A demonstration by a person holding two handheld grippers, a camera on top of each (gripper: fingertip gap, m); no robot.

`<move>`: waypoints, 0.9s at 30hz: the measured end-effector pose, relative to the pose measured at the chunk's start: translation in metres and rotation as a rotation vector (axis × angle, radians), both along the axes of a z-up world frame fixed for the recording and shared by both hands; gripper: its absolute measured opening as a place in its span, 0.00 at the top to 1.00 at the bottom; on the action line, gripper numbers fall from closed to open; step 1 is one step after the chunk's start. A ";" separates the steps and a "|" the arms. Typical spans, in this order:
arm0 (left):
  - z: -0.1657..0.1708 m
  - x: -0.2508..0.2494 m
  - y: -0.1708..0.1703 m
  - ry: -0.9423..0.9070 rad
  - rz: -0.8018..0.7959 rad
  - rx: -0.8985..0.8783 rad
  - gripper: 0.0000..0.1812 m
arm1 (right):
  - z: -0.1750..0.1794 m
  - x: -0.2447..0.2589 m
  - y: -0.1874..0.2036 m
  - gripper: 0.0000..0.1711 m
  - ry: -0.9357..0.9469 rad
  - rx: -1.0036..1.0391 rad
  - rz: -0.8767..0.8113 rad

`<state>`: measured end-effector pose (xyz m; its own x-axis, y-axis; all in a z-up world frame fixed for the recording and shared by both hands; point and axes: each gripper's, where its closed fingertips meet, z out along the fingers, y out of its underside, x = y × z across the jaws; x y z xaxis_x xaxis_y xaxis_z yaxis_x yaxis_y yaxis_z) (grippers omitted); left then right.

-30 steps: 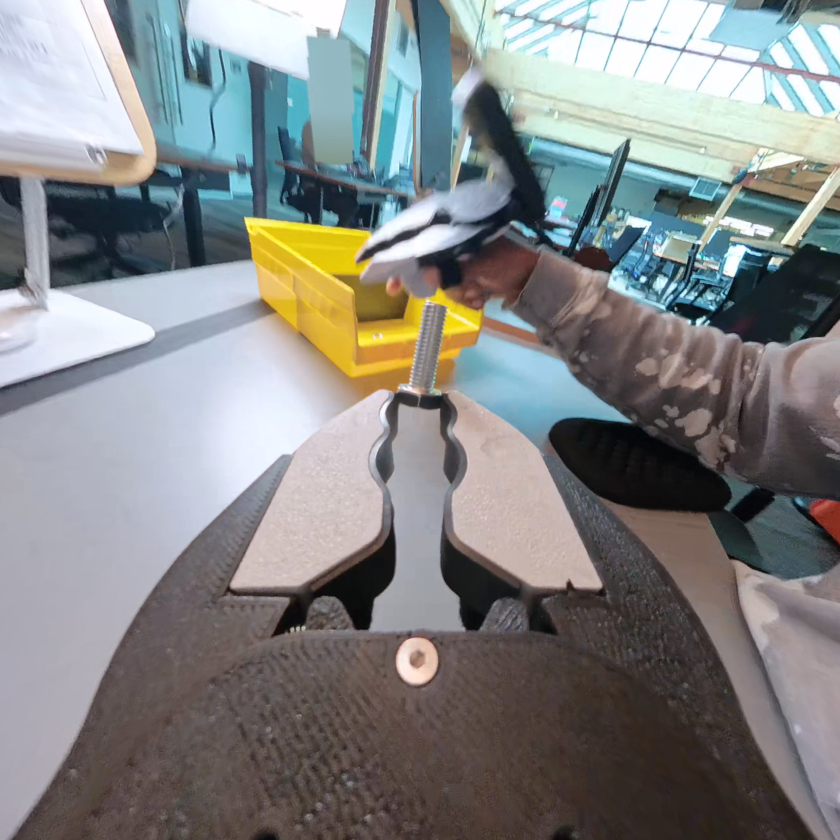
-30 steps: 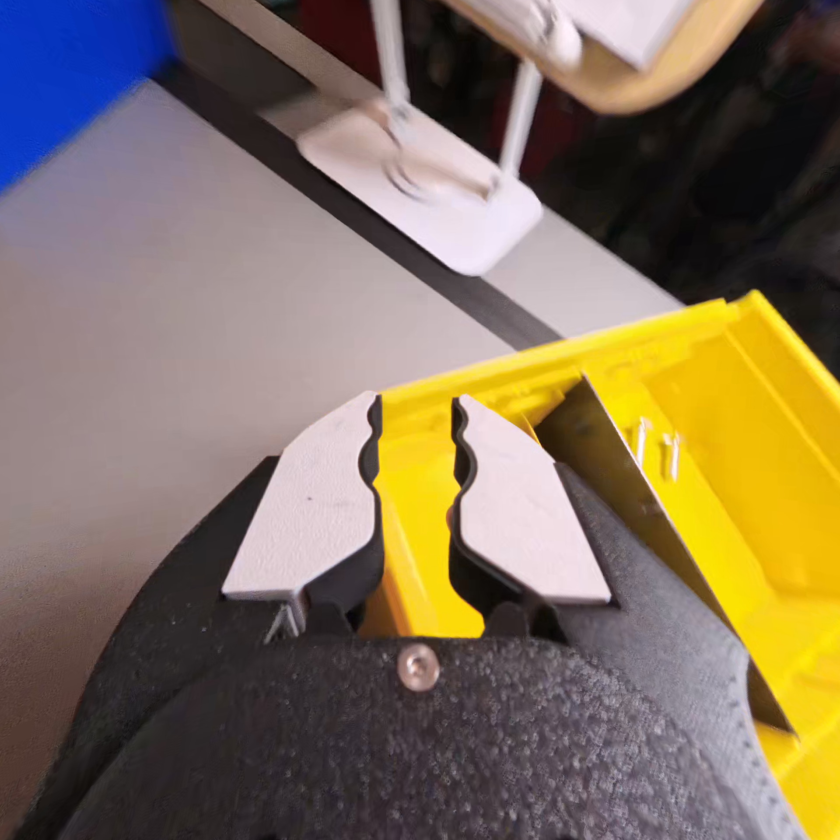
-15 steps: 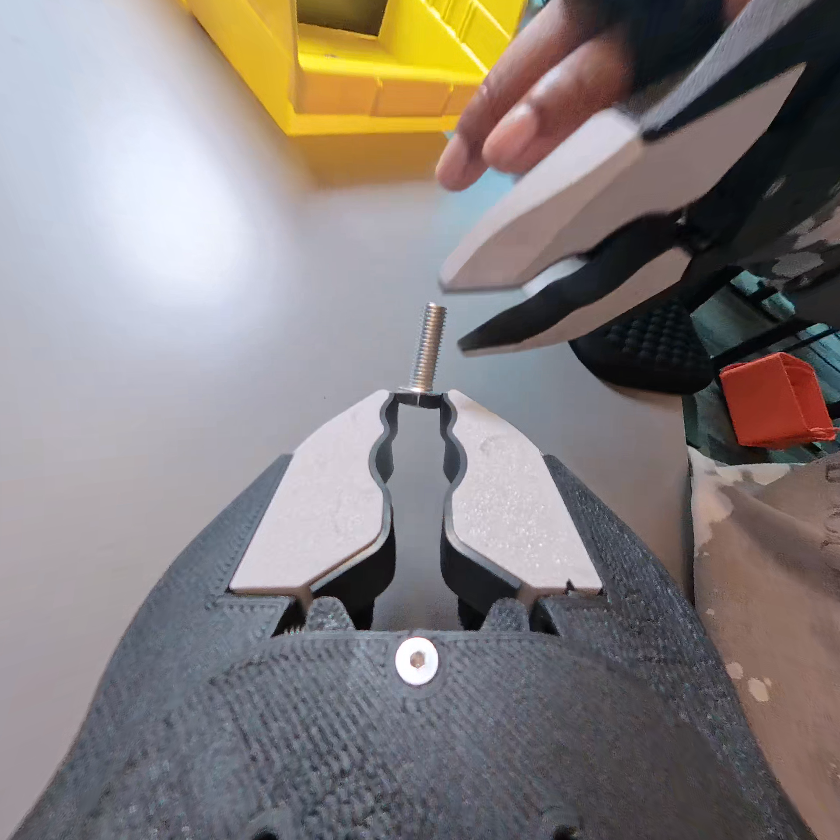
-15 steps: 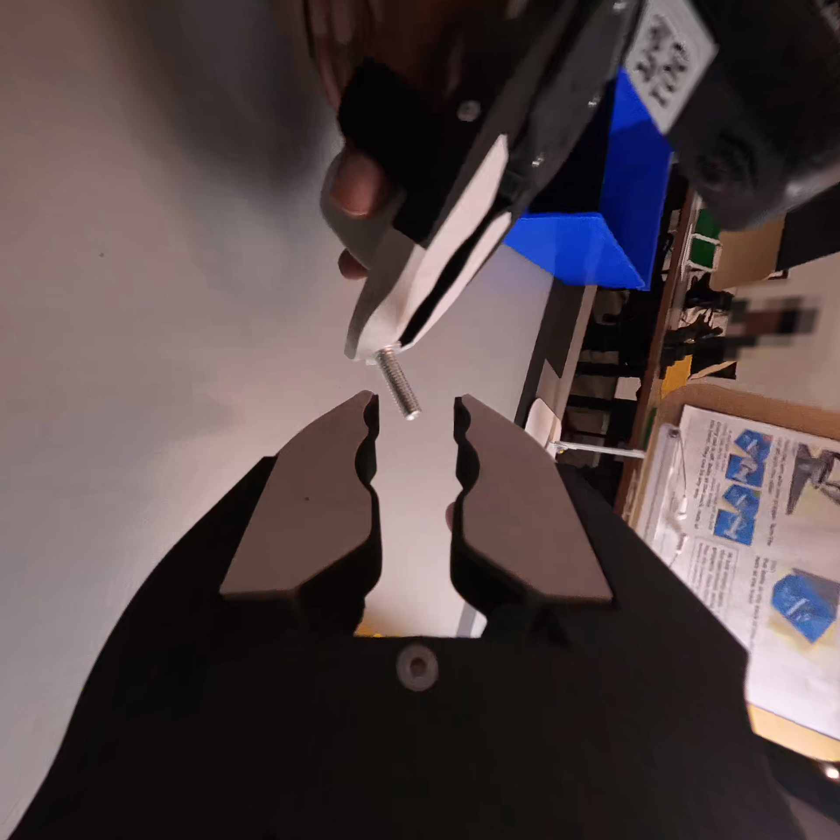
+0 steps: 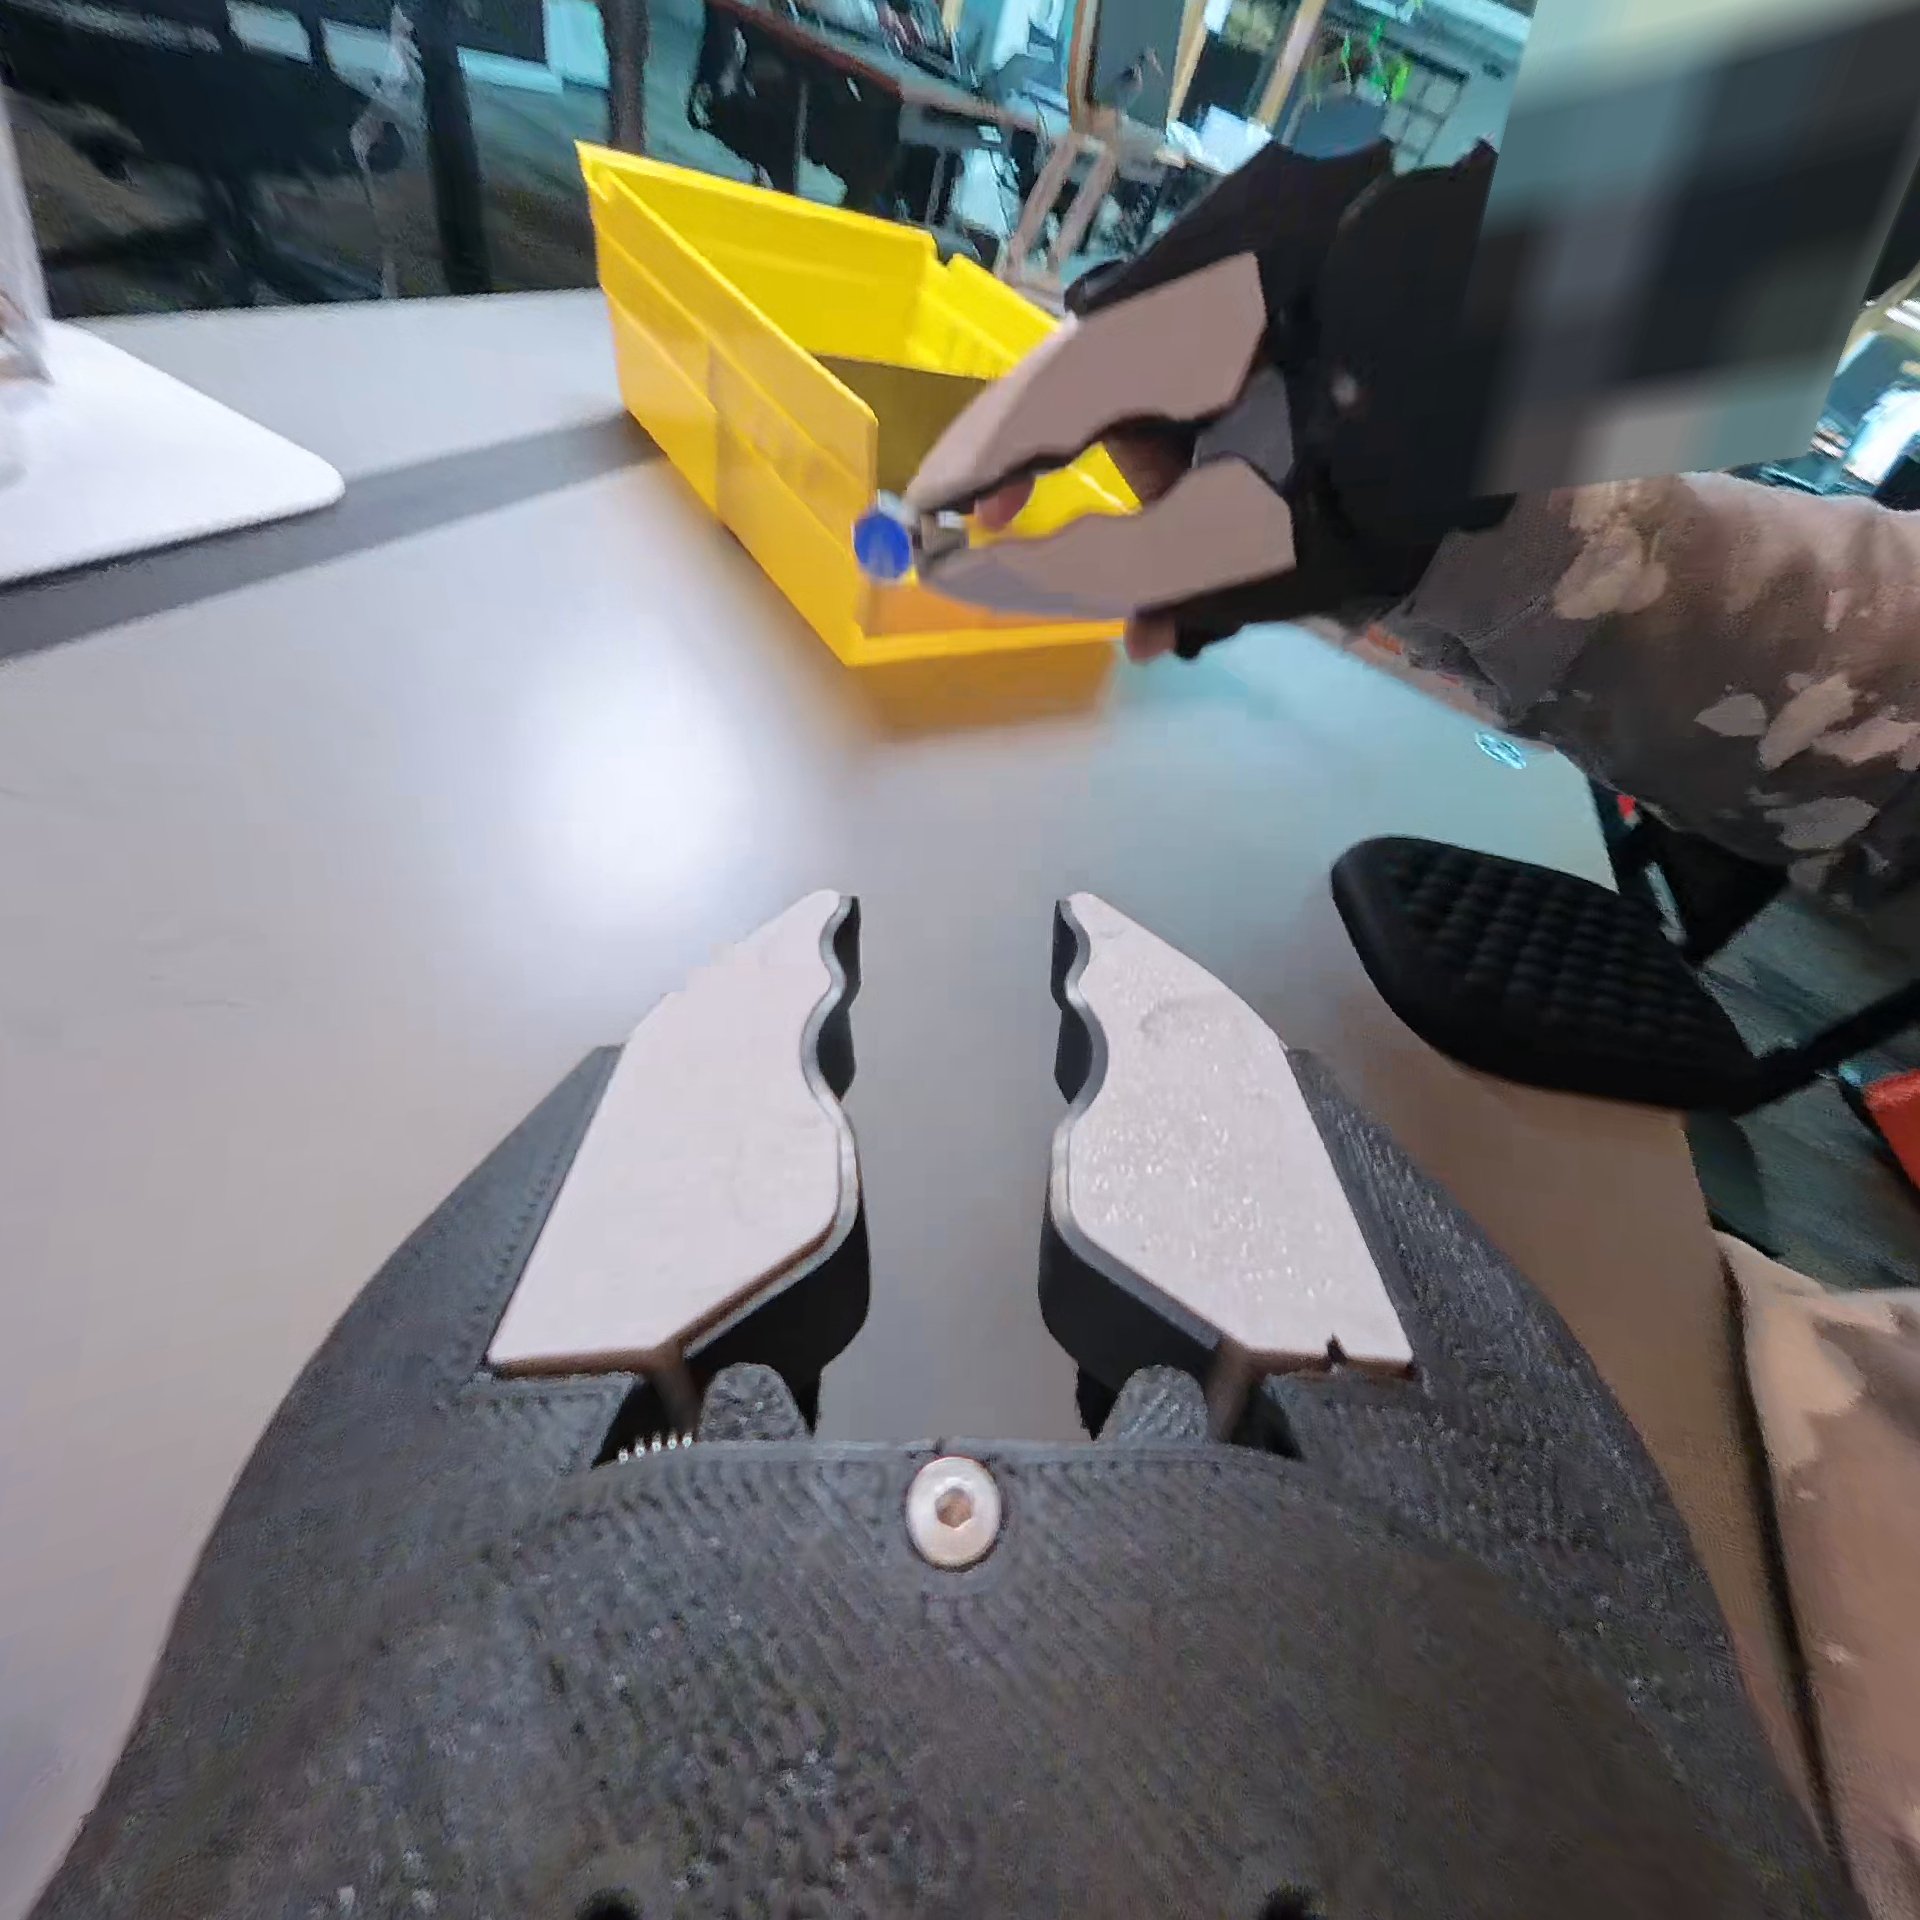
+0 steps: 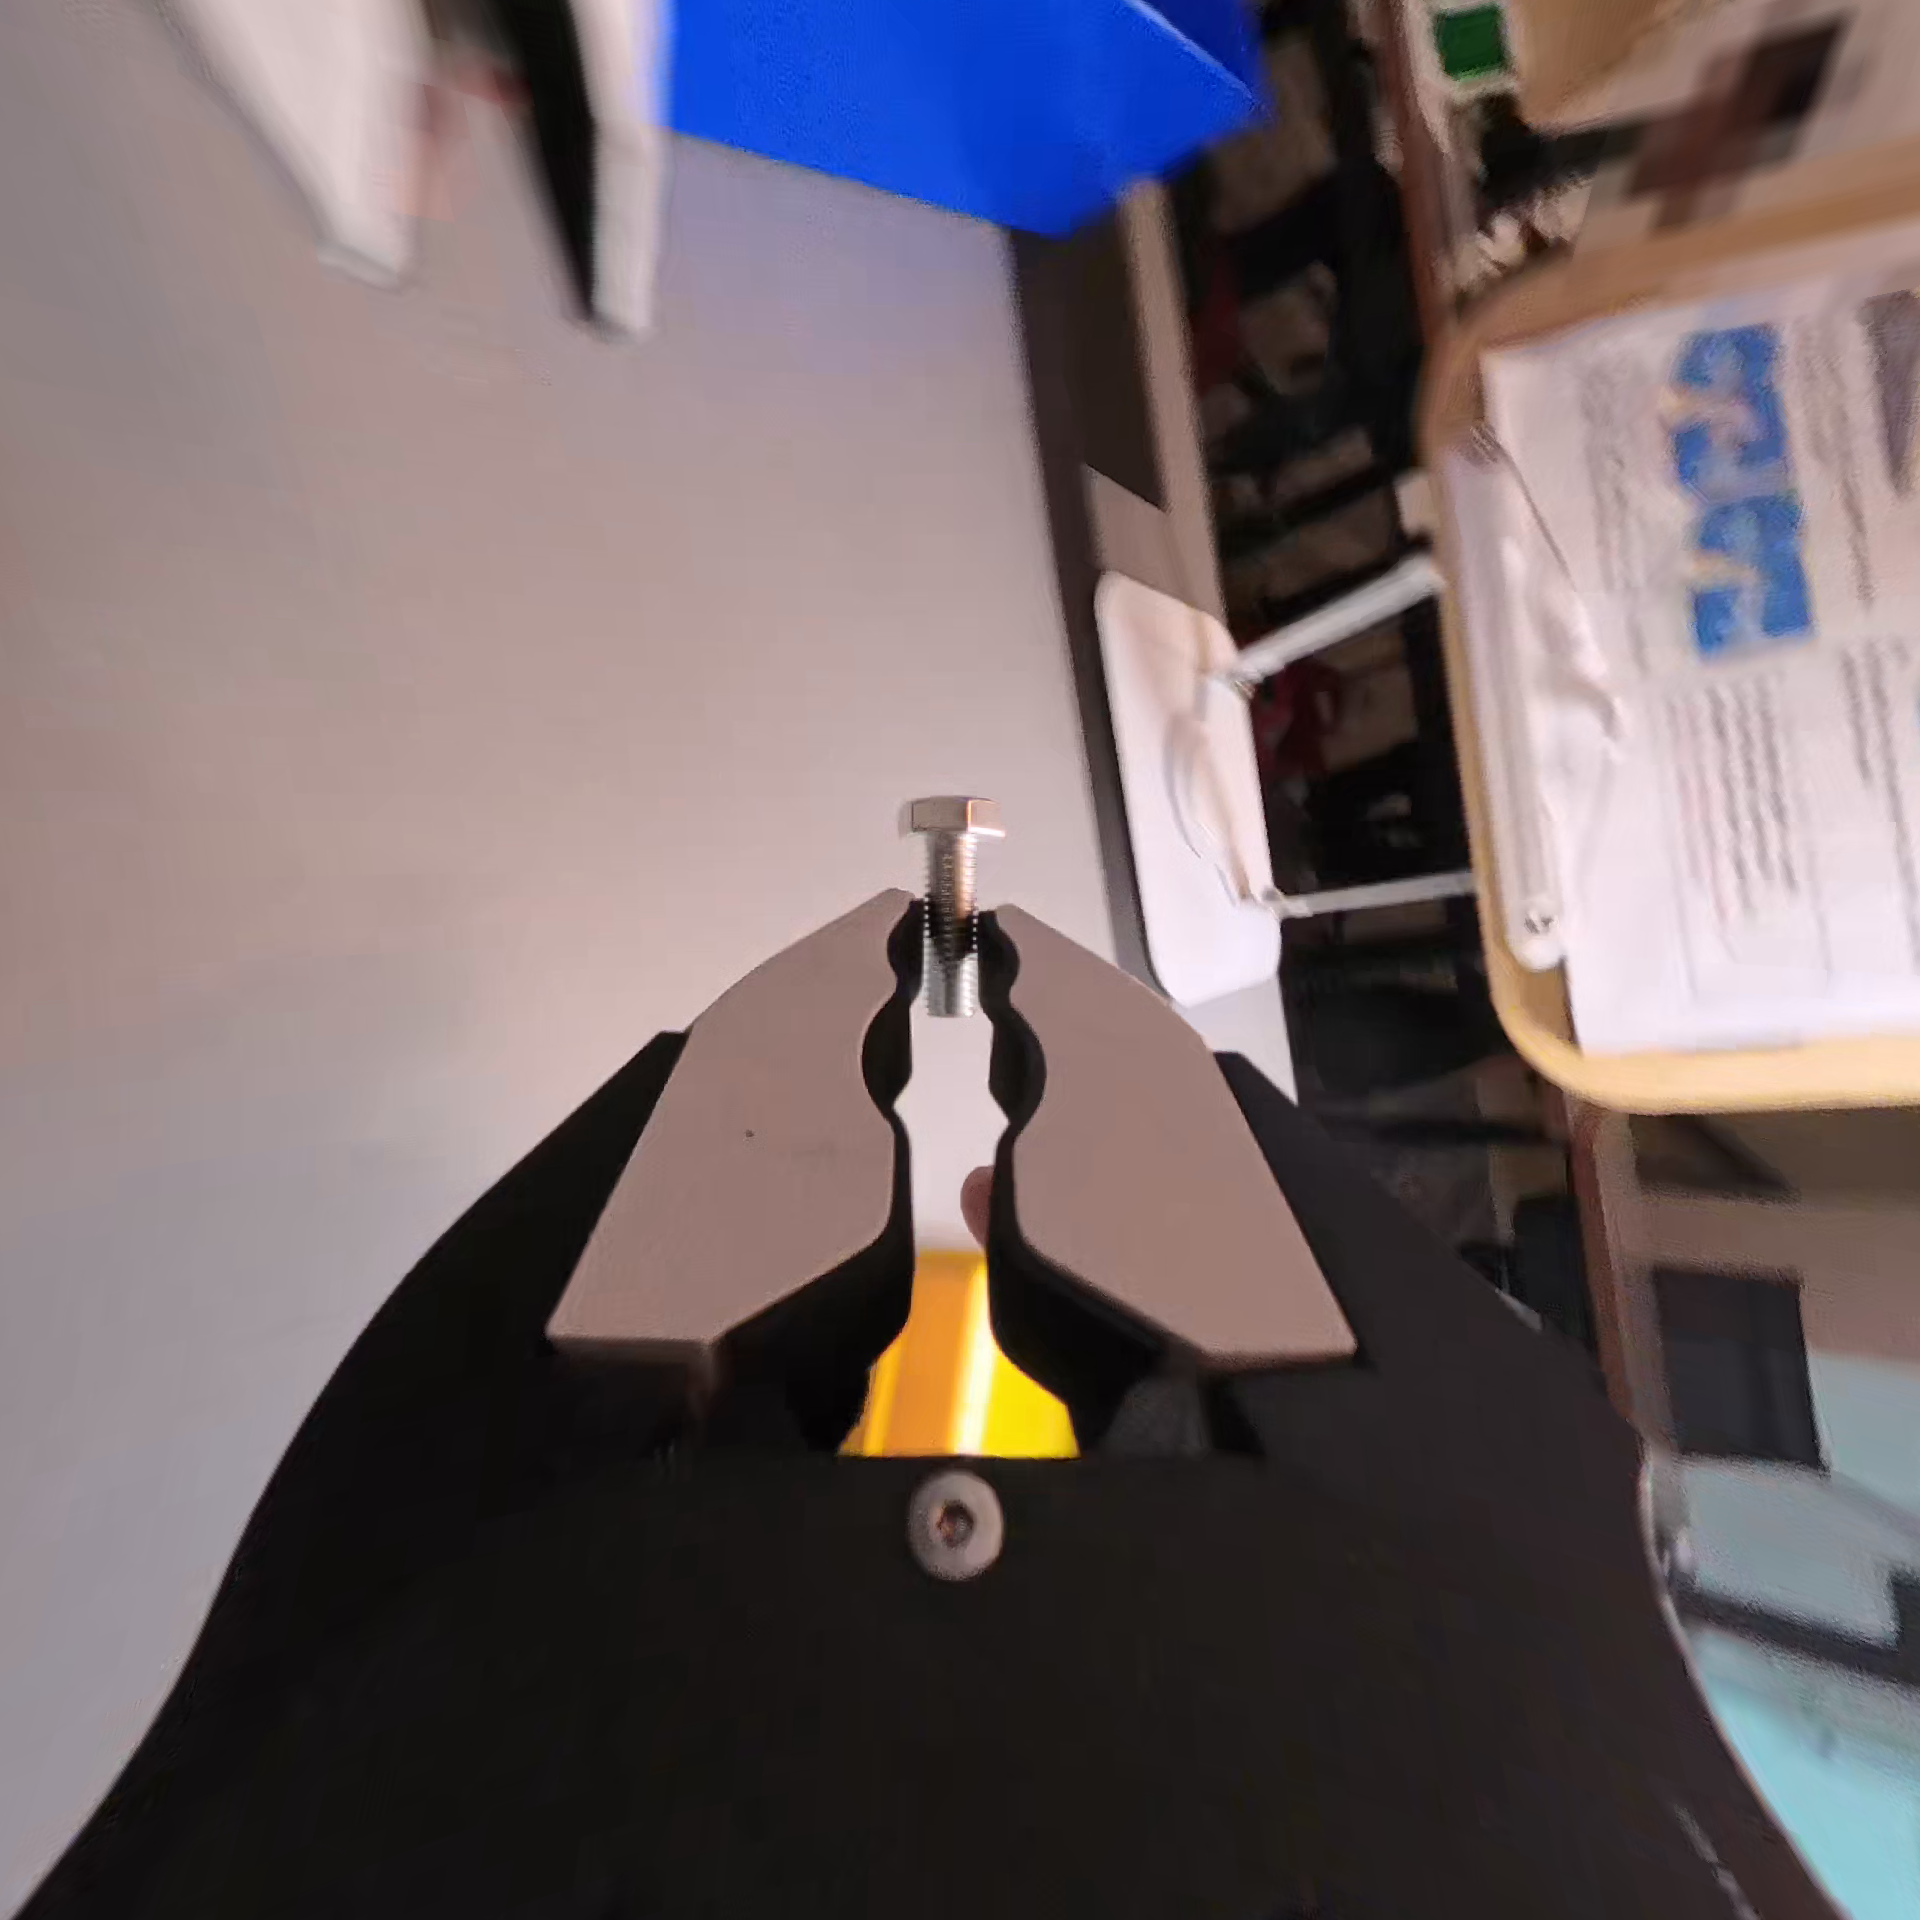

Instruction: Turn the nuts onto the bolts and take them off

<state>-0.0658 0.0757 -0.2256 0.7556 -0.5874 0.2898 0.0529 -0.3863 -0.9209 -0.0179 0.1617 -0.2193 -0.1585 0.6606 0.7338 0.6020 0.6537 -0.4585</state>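
One small silver hex-head steel bolt (image 6: 948,914), rigid and slick, sits clamped by its threads in the right gripper (image 6: 948,920); the left gripper (image 5: 956,925) gapes empty.

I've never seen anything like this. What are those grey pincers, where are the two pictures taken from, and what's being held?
No robot here: a person holds a hand-operated gripper in each hand, each carrying a camera looking along its two fingers. One picture is from the left gripper, open and empty above a grey table. Ahead sit a yellow bin and the right gripper, with the person's patterned sleeve behind it. The other picture is from that right gripper, tilted sideways, shut on a silver bolt by its threads, hexagonal head outward. A blue bin and a clipboard lie beyond.
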 end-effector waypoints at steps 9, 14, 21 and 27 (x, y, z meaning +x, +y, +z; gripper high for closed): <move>0.016 -0.027 0.010 0.071 0.172 0.169 0.79 | 0.045 0.089 0.233 0.94 0.309 -0.287 -0.732; 0.009 -0.030 0.013 0.082 0.178 0.155 0.80 | 0.017 0.117 0.289 0.95 0.256 -0.390 -0.946; 0.004 -0.035 0.016 0.076 0.184 0.141 0.80 | -0.017 0.132 0.311 0.94 0.125 -0.436 -1.046; -0.001 -0.034 0.018 0.080 0.180 0.126 0.81 | -0.034 0.143 0.315 0.95 0.076 -0.475 -1.094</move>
